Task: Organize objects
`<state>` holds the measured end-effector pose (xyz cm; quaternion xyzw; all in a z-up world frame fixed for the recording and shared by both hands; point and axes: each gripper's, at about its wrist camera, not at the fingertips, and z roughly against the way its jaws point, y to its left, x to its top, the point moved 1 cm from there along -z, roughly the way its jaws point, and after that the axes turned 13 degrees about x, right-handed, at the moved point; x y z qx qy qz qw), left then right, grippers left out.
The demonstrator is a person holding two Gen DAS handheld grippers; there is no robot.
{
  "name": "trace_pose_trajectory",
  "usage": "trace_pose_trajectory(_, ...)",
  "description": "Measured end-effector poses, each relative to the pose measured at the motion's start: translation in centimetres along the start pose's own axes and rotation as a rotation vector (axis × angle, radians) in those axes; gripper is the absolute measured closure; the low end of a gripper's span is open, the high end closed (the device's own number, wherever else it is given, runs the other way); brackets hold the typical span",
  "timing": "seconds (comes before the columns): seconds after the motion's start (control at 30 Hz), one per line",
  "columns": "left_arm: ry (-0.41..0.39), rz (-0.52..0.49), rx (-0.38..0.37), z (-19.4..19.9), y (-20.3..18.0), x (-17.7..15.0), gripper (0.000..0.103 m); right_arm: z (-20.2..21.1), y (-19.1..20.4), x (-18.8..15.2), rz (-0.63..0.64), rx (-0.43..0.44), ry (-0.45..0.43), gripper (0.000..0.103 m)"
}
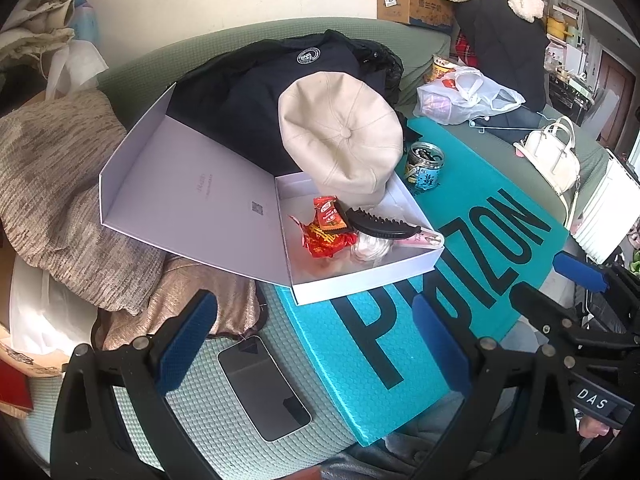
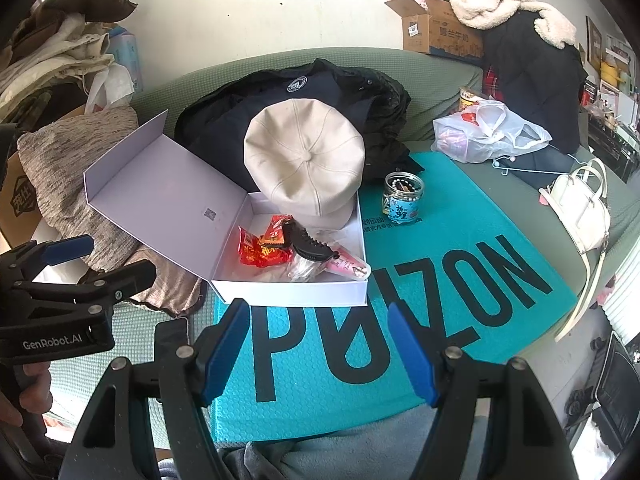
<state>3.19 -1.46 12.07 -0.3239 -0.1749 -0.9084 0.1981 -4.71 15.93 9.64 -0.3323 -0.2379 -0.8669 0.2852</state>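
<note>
An open white cardboard gift box point(image 2: 280, 292) sits on a teal padded mailer point(image 2: 460, 240) on a green sofa; inside lie red snack packets point(image 2: 262, 254), a black hair claw point(image 2: 310, 246) and a cream leather cap point(image 2: 306, 164) overhanging its far rim. Both grippers, left point(image 1: 316, 344) and right point(image 2: 320, 350), hover with fingers spread, holding nothing; a small glass jar of beads point(image 2: 402, 196) stands just beside the box. The bulging cap could likely block the lid, or tip the jar if nudged.

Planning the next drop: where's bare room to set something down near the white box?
Free: the teal mailer between the white box and white handbag, in front of the jar. Also the mat right of the phone. Crowded: the box's front half, and its back under the beige cap.
</note>
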Motion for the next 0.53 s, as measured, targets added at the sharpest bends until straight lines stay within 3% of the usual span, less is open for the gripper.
trace_pose_trajectory(0.53, -0.004, -0.021, 0.009, -0.4, -0.6, -0.3, 0.005, -1.2, -0.7, -0.8, -0.020, 0.001, 0.029, 0.031)
